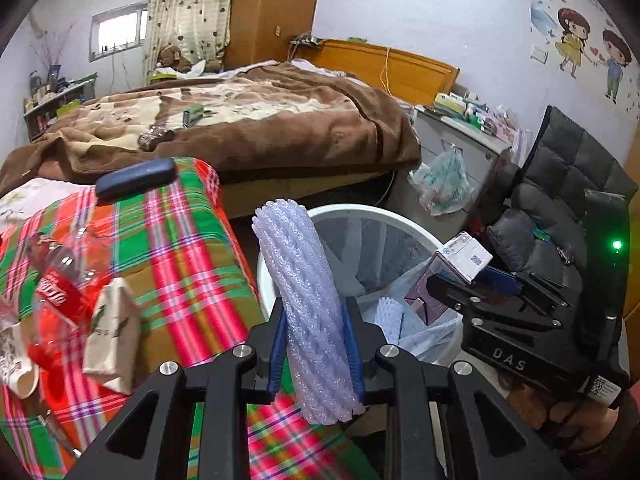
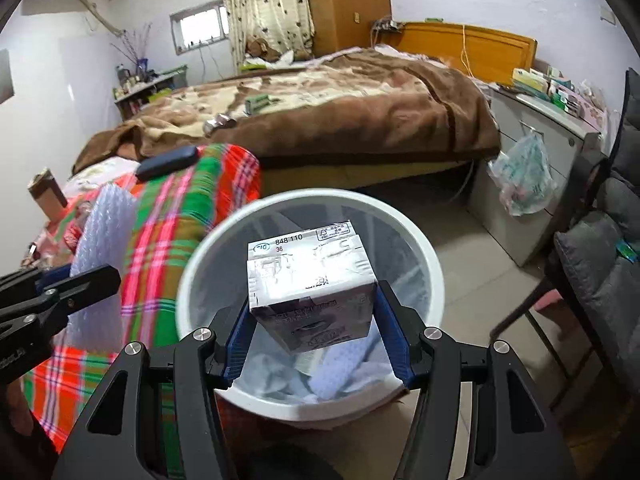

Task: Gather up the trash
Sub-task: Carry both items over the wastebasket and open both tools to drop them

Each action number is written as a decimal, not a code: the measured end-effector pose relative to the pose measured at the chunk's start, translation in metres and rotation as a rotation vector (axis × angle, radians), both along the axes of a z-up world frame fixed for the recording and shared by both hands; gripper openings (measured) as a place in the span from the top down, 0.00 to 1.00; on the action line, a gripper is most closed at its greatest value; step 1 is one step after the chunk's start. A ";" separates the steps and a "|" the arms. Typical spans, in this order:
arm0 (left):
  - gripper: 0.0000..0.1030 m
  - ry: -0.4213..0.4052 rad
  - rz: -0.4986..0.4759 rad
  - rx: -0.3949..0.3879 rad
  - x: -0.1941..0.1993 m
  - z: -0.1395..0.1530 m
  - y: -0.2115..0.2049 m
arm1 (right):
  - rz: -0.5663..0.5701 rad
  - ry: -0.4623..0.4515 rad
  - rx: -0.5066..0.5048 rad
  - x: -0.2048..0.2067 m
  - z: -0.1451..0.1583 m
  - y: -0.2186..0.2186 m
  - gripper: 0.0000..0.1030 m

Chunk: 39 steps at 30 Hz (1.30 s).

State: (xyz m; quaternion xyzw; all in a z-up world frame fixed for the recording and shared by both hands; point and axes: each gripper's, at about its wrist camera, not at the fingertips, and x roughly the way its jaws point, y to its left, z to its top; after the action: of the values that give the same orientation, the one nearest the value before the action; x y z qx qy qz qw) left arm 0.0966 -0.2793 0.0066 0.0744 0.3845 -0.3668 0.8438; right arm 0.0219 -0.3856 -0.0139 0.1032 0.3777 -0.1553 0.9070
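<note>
The step in hand seems to be the drop into the bin: both grippers carry one piece of trash each and are at the white trash bin (image 2: 192, 264), which stands on the floor just beside the edge of the plaid-covered table (image 1: 188, 264). The right gripper (image 2: 316, 320) is closed on a small milk carton (image 2: 312, 280) and holds it directly above the opening of the bin. The left gripper (image 1: 316, 344) is clamped on a roll of white foam net (image 1: 304, 300), which stands upright between its fingers, near the bin's rim on the table side. I judge that the next move calls for opening the right fingers so that the carton falls inside, and then bringing the foam net over the opening. Inside the bin I count one more foam net piece (image 1: 390, 318) on the liner. On the table I count one clear bottle with red label (image 1: 60, 280), one beige paper carton (image 1: 112, 332) and one dark case (image 1: 136, 178) at its far edge; other small things at the left edge are too blurred to count.
</note>
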 end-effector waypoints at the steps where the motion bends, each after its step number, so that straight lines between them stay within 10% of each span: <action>1: 0.74 0.010 -0.003 0.001 0.002 -0.003 -0.004 | -0.002 0.013 0.000 0.002 -0.003 -0.003 0.43; 20: 0.39 0.049 0.008 -0.007 0.011 -0.016 -0.007 | -0.038 0.047 0.025 0.000 -0.014 -0.020 0.40; 39: 0.39 -0.001 0.133 -0.060 0.006 0.011 0.076 | 0.017 -0.059 0.052 -0.003 0.010 0.011 0.40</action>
State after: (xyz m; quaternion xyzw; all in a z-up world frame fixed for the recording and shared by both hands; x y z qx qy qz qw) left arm 0.1027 -0.2036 0.0172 0.0236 0.3769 -0.3215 0.8684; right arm 0.0192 -0.3743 -0.0040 0.1280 0.3555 -0.1348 0.9160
